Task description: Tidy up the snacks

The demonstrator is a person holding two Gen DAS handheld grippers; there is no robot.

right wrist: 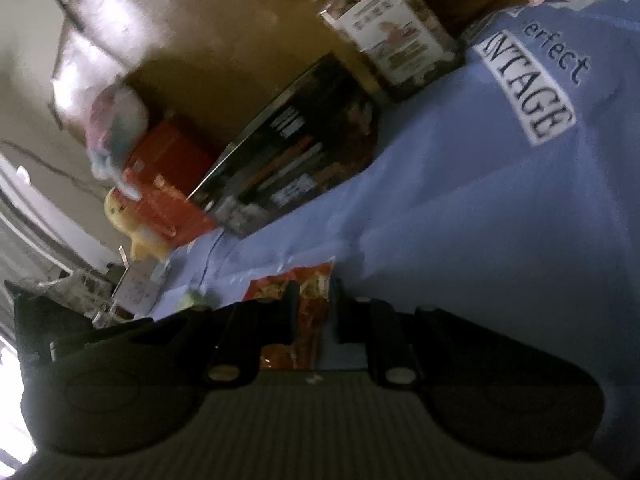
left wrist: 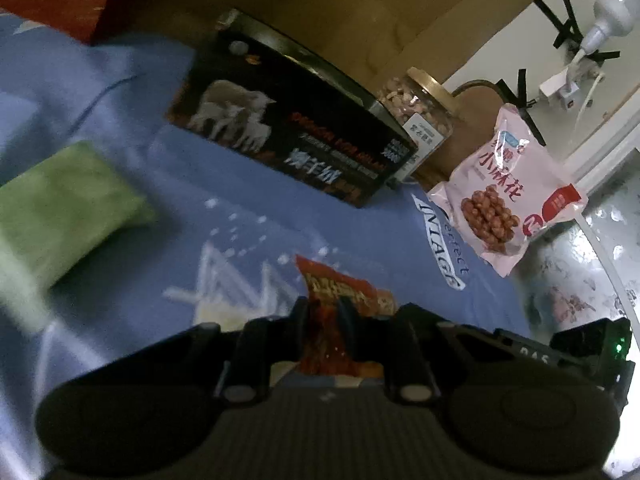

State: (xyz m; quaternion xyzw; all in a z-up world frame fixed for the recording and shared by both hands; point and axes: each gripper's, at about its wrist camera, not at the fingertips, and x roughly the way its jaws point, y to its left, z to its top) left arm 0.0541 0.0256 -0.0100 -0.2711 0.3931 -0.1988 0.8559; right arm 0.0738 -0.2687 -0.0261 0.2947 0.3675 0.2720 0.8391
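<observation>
The left gripper [left wrist: 326, 312] is clamping a red snack packet [left wrist: 340, 292] between its fingers, ready for sorting. The right gripper [right wrist: 314, 296] is pinching a similar red packet [right wrist: 298, 280], lying on the blue cloth [right wrist: 460, 200].

red snack packet [left wrist: 340, 320], pink snack bag [left wrist: 508, 196], nut jar [left wrist: 420, 108]
</observation>
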